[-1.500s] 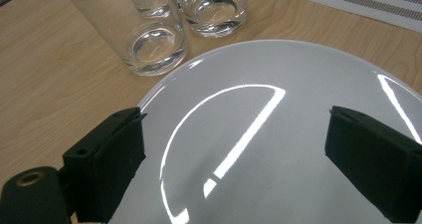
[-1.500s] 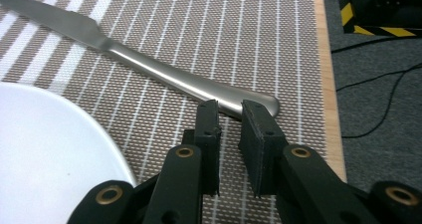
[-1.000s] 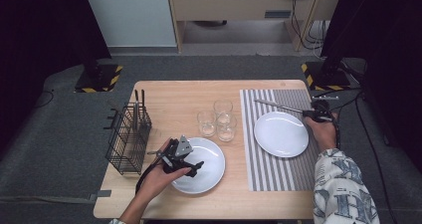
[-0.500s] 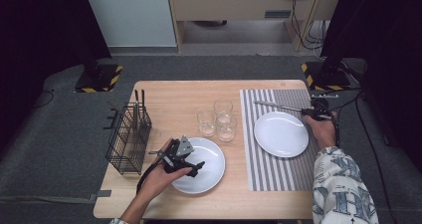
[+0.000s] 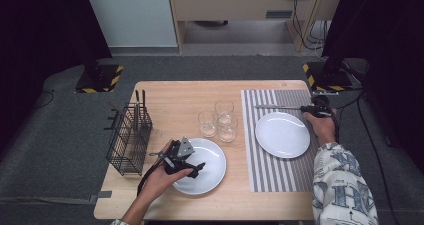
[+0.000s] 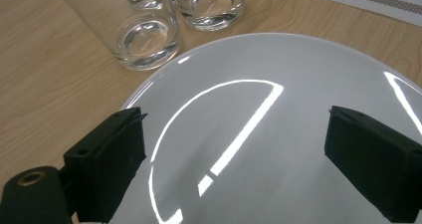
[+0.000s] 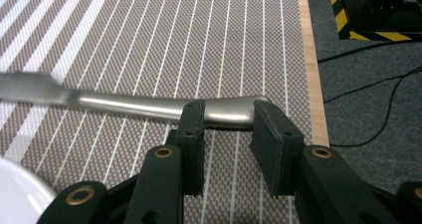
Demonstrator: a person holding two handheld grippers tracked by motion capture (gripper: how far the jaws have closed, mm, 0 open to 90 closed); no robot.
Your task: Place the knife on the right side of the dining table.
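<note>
- Fingers (image 7: 193, 134) of the right gripper (image 7: 229, 134) straddle the butter knife (image 7: 124, 103) handle's end, pads near it; whether they pinch is unclear.
- Knife lies flat on the striped placemat (image 7: 149, 35), long axis crosswise to the jaws, blade running left beyond the white plate (image 5: 282, 134).
- Left gripper (image 6: 239, 144), jaws wide, hovers empty over the near plate (image 6: 278, 74), beside three glasses (image 6: 149, 40).

Knife (image 7: 124, 104): brushed metal, satin sheen. Mat (image 7: 164, 45): woven, matt, striped. Plate (image 6: 278, 134): glossy white glazed ceramic, sharp reflections. Glasses (image 6: 149, 42): clear glass. Table (image 6: 45, 79): pale smooth wood. Basket (image 5: 129, 135): black wire.
</note>
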